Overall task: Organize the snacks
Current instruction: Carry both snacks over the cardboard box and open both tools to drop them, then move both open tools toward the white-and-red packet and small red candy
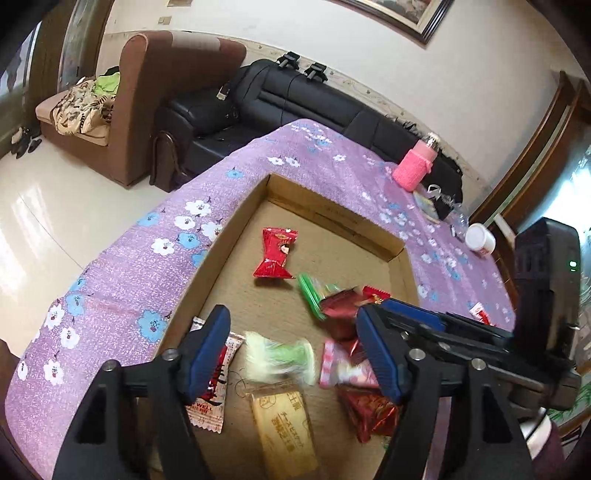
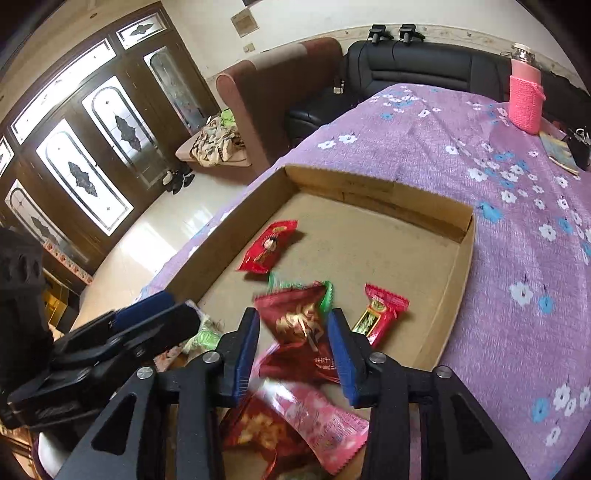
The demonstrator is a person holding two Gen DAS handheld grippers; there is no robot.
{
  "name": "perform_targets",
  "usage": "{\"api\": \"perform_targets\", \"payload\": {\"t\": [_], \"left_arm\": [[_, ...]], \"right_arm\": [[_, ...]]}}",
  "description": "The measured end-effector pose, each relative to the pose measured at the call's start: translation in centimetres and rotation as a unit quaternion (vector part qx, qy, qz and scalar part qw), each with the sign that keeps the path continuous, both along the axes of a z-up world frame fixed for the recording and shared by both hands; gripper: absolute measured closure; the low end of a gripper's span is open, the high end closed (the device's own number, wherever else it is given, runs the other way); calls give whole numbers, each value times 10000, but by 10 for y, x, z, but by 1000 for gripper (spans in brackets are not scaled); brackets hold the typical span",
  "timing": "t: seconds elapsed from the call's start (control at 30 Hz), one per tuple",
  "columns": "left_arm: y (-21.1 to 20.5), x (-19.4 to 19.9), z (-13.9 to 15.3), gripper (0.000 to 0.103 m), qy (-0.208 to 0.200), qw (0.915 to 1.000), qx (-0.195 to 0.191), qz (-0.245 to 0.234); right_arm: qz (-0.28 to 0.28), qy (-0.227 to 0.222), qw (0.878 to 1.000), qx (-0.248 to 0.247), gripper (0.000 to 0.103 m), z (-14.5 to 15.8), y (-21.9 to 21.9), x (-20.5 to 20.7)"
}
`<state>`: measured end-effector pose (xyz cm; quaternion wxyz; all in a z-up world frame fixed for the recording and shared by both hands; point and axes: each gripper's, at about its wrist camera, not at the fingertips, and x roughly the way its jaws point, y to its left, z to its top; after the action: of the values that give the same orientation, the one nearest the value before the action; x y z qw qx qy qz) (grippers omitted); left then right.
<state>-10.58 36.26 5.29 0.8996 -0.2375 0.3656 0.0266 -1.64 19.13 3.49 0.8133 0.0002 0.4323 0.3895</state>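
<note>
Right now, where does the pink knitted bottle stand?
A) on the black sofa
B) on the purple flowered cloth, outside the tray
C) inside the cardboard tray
B: the pink knitted bottle stands upright on the purple flowered cloth, beyond the cardboard tray.

Place: a home living room.
Seating: a black leather sofa [image 1: 295,96] and a brown armchair [image 1: 155,92], both well beyond the fingers.
Floor: glossy pale tiles [image 1: 55,206]; what look like shoes [image 2: 179,181] by the armchair.
Doors: dark wood with patterned glass [image 2: 85,166].
Table: a purple flowered cloth [image 2: 480,155].
Wall: a framed picture [image 1: 399,14].
</note>
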Motion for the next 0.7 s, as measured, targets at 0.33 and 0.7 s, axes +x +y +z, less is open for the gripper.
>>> {"api": "perform_targets", "payload": {"t": [0.33,0.7], "left_arm": [[-43,-27,34,16,-293,9951,881,346],[-151,-50,61,7,-334,9709,2368,143]], "right_arm": [[-601,-291,9970,395,57,24,-79,-19],[-1195,-268,9911,520,57,13,-180,-48]]}}
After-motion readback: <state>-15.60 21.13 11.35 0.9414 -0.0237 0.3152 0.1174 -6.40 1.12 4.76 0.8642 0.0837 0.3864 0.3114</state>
